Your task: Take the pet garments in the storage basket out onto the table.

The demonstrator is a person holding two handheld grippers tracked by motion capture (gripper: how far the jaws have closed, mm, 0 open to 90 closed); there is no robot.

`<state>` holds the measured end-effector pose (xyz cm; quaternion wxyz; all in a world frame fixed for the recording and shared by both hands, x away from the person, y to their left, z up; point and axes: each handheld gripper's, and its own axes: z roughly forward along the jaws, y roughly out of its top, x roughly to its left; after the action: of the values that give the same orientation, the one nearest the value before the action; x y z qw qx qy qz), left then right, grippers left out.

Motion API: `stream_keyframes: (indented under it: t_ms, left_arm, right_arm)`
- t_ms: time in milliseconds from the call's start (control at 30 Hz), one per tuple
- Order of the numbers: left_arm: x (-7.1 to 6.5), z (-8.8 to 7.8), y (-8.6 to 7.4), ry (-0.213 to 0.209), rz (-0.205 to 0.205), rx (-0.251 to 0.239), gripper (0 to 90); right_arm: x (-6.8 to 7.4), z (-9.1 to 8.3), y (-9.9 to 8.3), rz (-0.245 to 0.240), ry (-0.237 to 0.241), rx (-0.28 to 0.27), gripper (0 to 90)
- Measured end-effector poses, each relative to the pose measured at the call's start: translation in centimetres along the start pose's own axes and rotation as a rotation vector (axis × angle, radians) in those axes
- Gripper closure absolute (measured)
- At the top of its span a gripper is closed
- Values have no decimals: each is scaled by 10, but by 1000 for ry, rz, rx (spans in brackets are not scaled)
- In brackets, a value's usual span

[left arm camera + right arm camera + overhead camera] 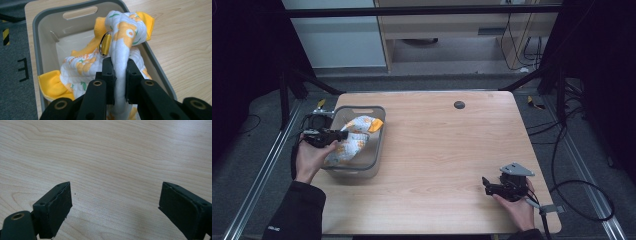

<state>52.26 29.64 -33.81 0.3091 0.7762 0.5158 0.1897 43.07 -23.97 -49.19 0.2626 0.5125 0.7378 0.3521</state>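
Your left gripper (pixel 119 75) clamped the floral cloth (pixel 125 37) over the grey bin (pixel 35 27) (likely mid-lift); right gripper (pixel 115 207) fingers were apart.

Left gripper (pixel 119 82): black jaws, brass-ringed screw holes. Right gripper (pixel 492 189): black, grey three-cornered plate at 12 o'clock, trailing cable. Dark sleeves (pixel 297 212).

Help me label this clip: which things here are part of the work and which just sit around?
In use:
- left gripper, shut on the cloth
- grey bin that holds the cloth

Lying about:
- right gripper, open over bare table
- dark round spot at the table's far edge
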Motion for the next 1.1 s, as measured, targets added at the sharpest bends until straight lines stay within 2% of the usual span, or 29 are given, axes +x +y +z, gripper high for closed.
stream_keyframes:
  t_ms: [433, 700, 900, 1100]
  left_arm:
    - [-12, -29, 10, -10, 64, -25, 812]
    - [-22, -42, 15, -24, 114, -14, 811]
    - [-30, -52, 18, -56, 138, -23, 811]
    - [-43, -58, 21, -116, 178, -18, 811]
  right_arm:
    - [0, -1, 0, 5, 4, -4, 111]
    - [0, -1, 0, 2, 1, -9, 110]
    - [0, -1, 0, 0, 0, -8, 110]
    - [0, -1, 0, 1, -1, -13, 110]
